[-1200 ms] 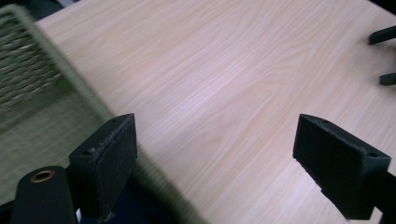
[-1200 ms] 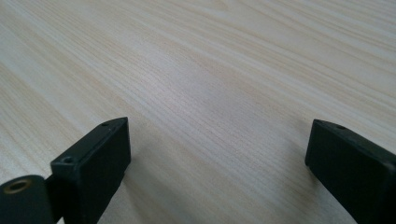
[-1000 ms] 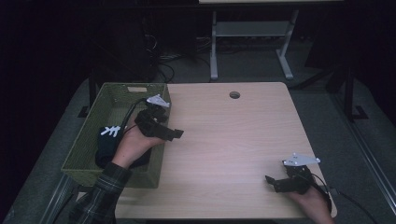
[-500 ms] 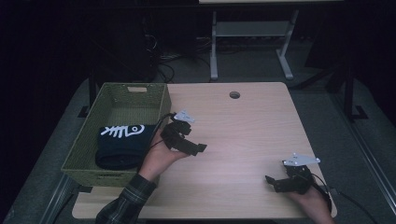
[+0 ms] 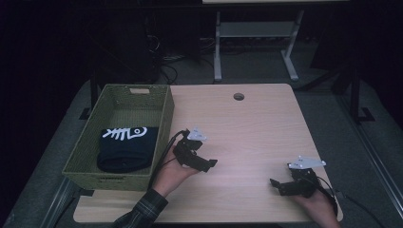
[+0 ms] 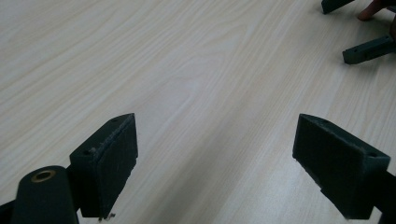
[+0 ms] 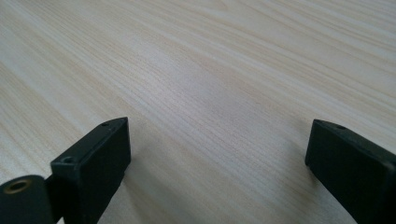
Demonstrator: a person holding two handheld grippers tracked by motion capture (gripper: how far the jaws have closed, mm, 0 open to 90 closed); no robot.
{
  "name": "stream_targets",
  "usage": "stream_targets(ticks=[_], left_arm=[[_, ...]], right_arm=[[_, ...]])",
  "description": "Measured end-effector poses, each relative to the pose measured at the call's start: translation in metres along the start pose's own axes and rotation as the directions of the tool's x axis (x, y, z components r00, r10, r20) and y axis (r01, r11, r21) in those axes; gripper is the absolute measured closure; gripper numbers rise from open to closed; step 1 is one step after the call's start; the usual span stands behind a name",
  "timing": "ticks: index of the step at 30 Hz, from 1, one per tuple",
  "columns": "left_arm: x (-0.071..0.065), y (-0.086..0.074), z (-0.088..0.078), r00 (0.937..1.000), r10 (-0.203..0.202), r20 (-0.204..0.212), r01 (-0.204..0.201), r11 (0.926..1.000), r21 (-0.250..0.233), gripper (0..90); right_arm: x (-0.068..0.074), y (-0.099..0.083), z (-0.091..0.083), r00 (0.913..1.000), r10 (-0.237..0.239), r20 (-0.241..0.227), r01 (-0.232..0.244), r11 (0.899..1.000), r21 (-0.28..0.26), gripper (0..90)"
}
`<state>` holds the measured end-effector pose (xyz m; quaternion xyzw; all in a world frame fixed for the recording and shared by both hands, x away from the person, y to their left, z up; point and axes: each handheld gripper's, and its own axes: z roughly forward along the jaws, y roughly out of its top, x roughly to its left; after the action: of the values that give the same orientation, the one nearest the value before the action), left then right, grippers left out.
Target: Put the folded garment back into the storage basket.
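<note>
A folded dark garment (image 5: 124, 148) with a white fishbone print lies in the green woven basket (image 5: 164, 121) at the table's left. My left gripper (image 5: 207, 165) is low over the wooden table (image 5: 252, 133), just right of the basket. Its jaws are open and hold nothing in the left gripper view (image 6: 217, 140). My right gripper (image 5: 276, 186) rests near the front right corner, open and empty, with bare wood between its jaws in the right gripper view (image 7: 219, 135). The right gripper's fingers (image 6: 369, 49) appear far off in the left gripper view.
A round cable hole (image 5: 238, 96) sits near the table's far edge. Beyond the table stands a white metal frame (image 5: 256, 33) on the dark floor. A cable (image 5: 164, 156) trails from the left gripper along the basket's right wall.
My left gripper has moved from above the basket to the right and nearer the person, out over the table. The garment now lies uncovered in the basket. The right gripper has stayed put.
</note>
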<state>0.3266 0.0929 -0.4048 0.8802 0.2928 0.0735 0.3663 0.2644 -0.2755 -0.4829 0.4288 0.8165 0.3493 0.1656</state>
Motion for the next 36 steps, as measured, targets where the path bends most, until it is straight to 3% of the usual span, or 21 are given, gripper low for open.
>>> stream_targets(ticks=[16, 23, 27, 31, 36], left_arm=[[0.002, -0.036, 0.026, 0.9995, 0.023, -0.024, -0.023, 0.9997, 0.002, 13.5], [0.003, -0.047, 0.042, 0.9978, 0.049, -0.044, -0.045, 0.9964, 0.072, 12.9], [0.002, -0.051, 0.044, 0.9960, 0.067, -0.060, -0.065, 0.9971, 0.040, 12.8], [0.005, -0.059, 0.045, 0.9961, 0.069, -0.055, -0.071, 0.9969, -0.035, 12.7], [0.005, -0.059, 0.045, 0.9964, 0.065, -0.054, -0.068, 0.9970, -0.038, 12.7]], right_arm=[[0.000, 0.000, 0.000, 1.0000, -0.001, -0.001, 0.001, 1.000, 0.000, 6.2], [0.000, 0.000, 0.000, 1.0000, 0.000, -0.001, 0.000, 1.000, 0.000, 6.2], [0.000, 0.000, 0.000, 1.0000, 0.001, -0.001, -0.001, 1.000, -0.001, 6.2], [0.000, 0.000, 0.000, 1.0000, 0.000, -0.001, 0.000, 1.000, -0.001, 6.2], [0.000, 0.000, 0.000, 1.0000, 0.000, -0.001, 0.000, 1.000, -0.001, 6.2]])
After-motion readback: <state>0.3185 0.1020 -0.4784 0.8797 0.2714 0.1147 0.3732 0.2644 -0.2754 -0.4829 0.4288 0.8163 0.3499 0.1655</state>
